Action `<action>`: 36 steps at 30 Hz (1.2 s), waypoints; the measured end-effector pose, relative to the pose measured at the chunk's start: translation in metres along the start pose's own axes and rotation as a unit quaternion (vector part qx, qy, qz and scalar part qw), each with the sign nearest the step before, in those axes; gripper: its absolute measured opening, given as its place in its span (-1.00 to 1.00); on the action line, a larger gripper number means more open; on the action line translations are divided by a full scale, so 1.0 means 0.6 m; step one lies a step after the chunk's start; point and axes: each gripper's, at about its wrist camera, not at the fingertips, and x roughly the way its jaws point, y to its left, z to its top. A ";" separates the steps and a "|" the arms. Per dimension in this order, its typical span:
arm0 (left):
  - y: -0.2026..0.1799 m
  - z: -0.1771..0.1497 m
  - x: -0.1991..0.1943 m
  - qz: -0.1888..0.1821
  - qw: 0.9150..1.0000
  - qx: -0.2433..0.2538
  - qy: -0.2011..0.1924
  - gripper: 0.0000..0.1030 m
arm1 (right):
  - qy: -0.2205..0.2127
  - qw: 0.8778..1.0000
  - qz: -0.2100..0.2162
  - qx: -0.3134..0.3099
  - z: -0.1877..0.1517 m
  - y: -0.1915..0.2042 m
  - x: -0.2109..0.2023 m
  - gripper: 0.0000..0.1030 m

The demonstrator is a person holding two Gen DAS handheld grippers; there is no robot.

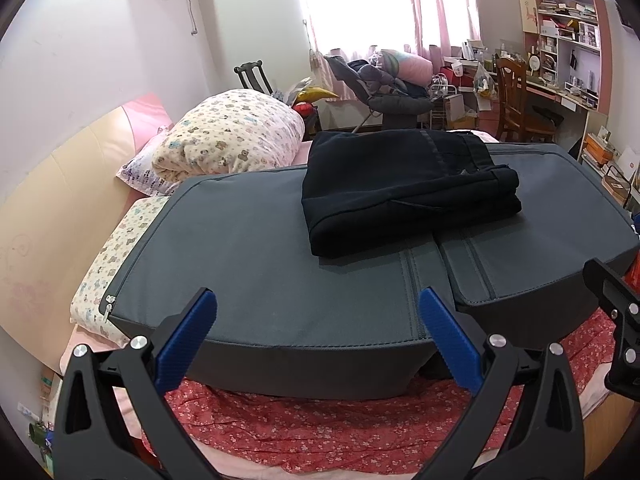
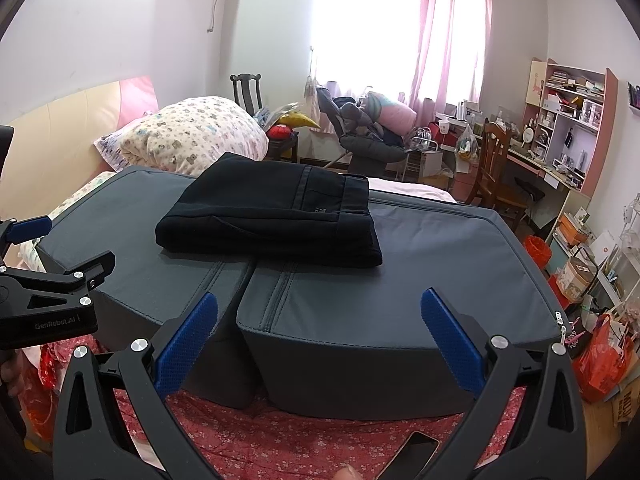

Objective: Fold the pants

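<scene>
Folded pants [image 1: 404, 188] lie on two cushions [image 1: 280, 264] set side by side on the bed [image 1: 360, 432], straddling the seam between them. Rolled quilt [image 1: 232, 136] sits behind the left cushion. Phone [image 2: 412, 456] lies on the bed before the right cushion; desk [image 2: 540, 168] and chair [image 2: 496, 168] far right.

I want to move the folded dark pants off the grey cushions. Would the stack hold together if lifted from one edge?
Probably not: the pants are soft layered cloth, so lifted by one edge they would likely sag and unfold. Pushed, they would likely bunch where the two grey cushions meet.
</scene>
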 end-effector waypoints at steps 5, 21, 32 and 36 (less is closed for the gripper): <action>-0.001 0.001 0.002 -0.002 1.000 0.003 0.000 0.97 | 0.001 1.000 0.001 0.000 -0.001 0.001 0.003 0.97; -0.003 0.006 0.012 -0.006 1.000 0.006 0.004 0.97 | 0.001 1.000 0.001 0.000 0.001 -0.003 0.003 0.97; -0.003 0.006 0.012 -0.006 1.000 0.005 0.004 0.97 | 0.001 1.000 0.002 0.000 0.001 -0.004 0.003 0.97; -0.003 0.006 0.013 -0.007 1.000 0.006 0.004 0.97 | 0.002 1.000 0.002 0.000 0.001 -0.003 0.003 0.97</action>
